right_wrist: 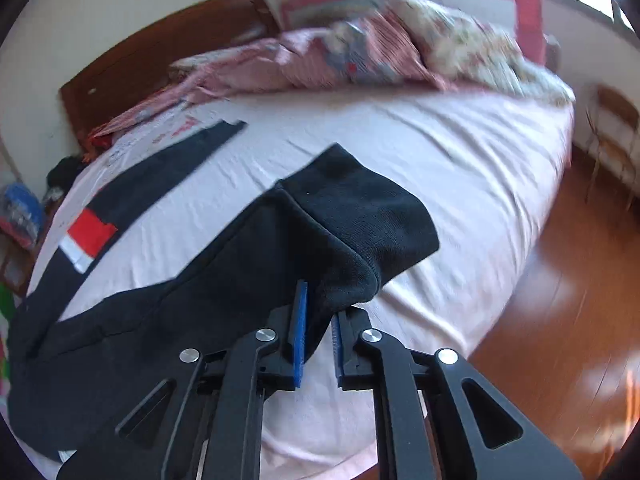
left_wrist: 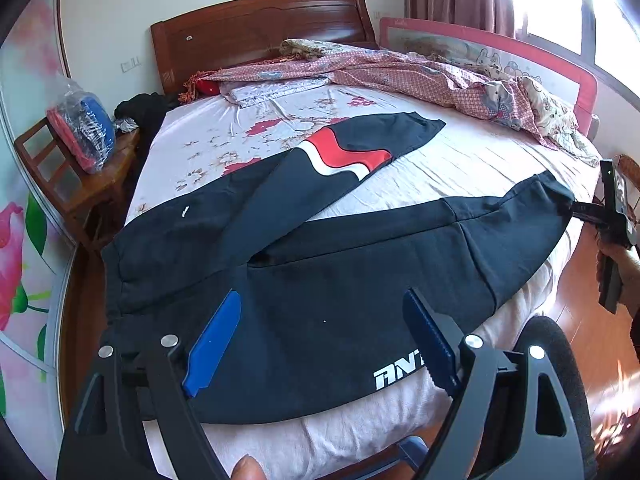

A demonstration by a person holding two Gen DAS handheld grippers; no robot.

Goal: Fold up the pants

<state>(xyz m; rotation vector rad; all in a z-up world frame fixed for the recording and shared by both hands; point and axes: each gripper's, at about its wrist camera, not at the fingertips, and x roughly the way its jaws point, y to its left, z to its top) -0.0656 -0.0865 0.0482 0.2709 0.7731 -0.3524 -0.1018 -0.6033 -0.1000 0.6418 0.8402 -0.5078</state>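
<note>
Dark navy pants (left_wrist: 320, 280) with a red and white patch (left_wrist: 344, 156) lie spread on the bed, legs apart in a V. My left gripper (left_wrist: 324, 304) is open, hovering over the hip part near the white logo (left_wrist: 396, 376). My right gripper (right_wrist: 318, 300) is shut on the cuff (right_wrist: 360, 220) of the near leg and lifts it off the sheet. That gripper also shows in the left wrist view (left_wrist: 616, 208) at the far right, holding the leg end. The other leg (right_wrist: 160, 176) lies flat toward the headboard.
The bed (left_wrist: 460, 168) has a pink floral sheet. A crumpled pink quilt (left_wrist: 420, 72) lies along the far side by a red bed rail (left_wrist: 520, 44). A wooden chair (left_wrist: 76, 176) with a bagged bundle stands at the left. Wooden floor (right_wrist: 560, 272) lies to the right.
</note>
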